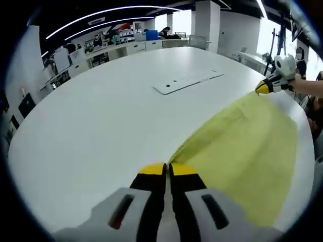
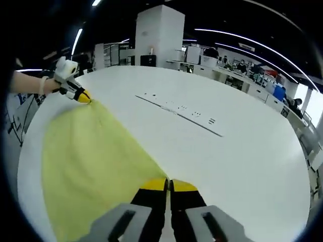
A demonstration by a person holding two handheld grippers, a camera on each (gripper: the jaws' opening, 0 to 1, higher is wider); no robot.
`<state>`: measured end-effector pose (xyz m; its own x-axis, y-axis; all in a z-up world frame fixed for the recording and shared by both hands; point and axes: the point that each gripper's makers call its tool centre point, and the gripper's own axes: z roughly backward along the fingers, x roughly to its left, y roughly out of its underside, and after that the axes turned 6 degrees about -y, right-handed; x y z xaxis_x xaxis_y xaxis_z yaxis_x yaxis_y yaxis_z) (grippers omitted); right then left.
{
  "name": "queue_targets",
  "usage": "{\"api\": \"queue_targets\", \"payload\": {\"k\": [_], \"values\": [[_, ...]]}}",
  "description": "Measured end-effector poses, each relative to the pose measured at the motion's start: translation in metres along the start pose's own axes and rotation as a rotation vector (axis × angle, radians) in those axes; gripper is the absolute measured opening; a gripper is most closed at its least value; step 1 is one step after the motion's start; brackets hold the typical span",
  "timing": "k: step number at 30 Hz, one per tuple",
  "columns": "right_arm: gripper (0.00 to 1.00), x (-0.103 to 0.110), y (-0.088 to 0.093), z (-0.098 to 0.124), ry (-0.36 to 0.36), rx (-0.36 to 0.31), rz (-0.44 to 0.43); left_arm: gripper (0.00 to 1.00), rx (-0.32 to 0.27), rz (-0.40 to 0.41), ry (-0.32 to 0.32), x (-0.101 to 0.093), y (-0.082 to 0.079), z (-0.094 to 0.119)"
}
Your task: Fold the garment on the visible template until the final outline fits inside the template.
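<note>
The yellow garment (image 1: 242,146) is soft, thin cloth with a smooth, slightly wrinkly look. It is stretched out between the two grippers above the white counter (image 1: 101,116), making a wide shape that narrows to a point at each held corner.

In the left gripper view, the left gripper (image 1: 167,169) sits at 6 o'clock. Its yellow tips are pressed together on one corner of the cloth. The right gripper (image 1: 266,86) is at 2 o'clock, pinching the far corner, with a person's arm (image 1: 308,86) behind it.

In the right gripper view, the right gripper (image 2: 167,185) is at 6 o'clock, tips closed on the garment (image 2: 91,156). The left gripper (image 2: 81,95) is at 10 o'clock, gripping the other corner.

The counter is big, round-edged, smooth and shiny white. A flat, long, thin white strip (image 1: 187,81) with small dark marks lies on it, toward 12 o'clock from the cloth and well apart from it.

The room is a large office with a dark ceiling, long bright light lines (image 1: 108,12), a thick white pillar (image 2: 160,35), and desks far back.
</note>
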<state>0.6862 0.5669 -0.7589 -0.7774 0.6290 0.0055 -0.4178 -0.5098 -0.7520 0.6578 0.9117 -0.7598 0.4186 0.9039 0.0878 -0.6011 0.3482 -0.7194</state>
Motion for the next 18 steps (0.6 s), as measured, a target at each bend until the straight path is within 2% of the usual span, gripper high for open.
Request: {"api": "queue_targets", "payload": {"k": [9, 15, 18], "values": [[0.0, -0.0017, 0.0063, -0.0049, 0.001, 0.02, 0.013, 0.0, 0.01, 0.032, 0.006, 0.0013, 0.0022, 0.0], [0.0, -0.0025, 0.0039, -0.0065, -0.001, 0.012, 0.022, 0.0, 0.027, 0.077, 0.016, 0.0015, 0.0079, 0.0056], [0.0, -0.0017, 0.0033, -0.0068, -0.003, 0.012, 0.026, 0.0, 0.02, 0.068, 0.017, -0.0007, 0.0101, 0.0084]]}}
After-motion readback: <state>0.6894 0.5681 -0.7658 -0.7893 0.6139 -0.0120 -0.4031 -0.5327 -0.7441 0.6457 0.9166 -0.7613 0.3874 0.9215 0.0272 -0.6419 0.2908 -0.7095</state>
